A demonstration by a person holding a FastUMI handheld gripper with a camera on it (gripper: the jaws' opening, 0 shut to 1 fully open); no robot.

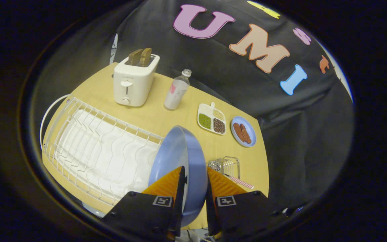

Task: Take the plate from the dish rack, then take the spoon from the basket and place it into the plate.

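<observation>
The gripper (195, 181) has the blue plate (176, 158) pinched on edge, both orange fingers (168, 183) pressing on its rim, one on each face, the jaws narrowed right down to the plate's thickness. The plate stands nearly upright between the fingers, its hollow side turned toward the dish rack (96, 151).

Taking that white wire rack as the landmark: the plate sits just off its near corner, at the end where the wires stop, and whether it touches the wires there cannot be told. The rack itself lies on the yellow table (166, 117) with a white tray under its wires.

Beyond the rack's far end stands a white toaster (134, 80) with two brown slices poking out of the top. Past the toaster, further from the rack, a clear bottle (177, 90) stands upright. Further along again lies a white divided dish (212, 119) of green and dark grains, and beside it a small blue saucer (244, 131) with brown pieces on it.

On the far side of the plate from the rack, just ahead of the other finger, sits the small wire basket (227, 165), with a checked handle, presumably the spoon (242, 183), sticking out of it.
</observation>
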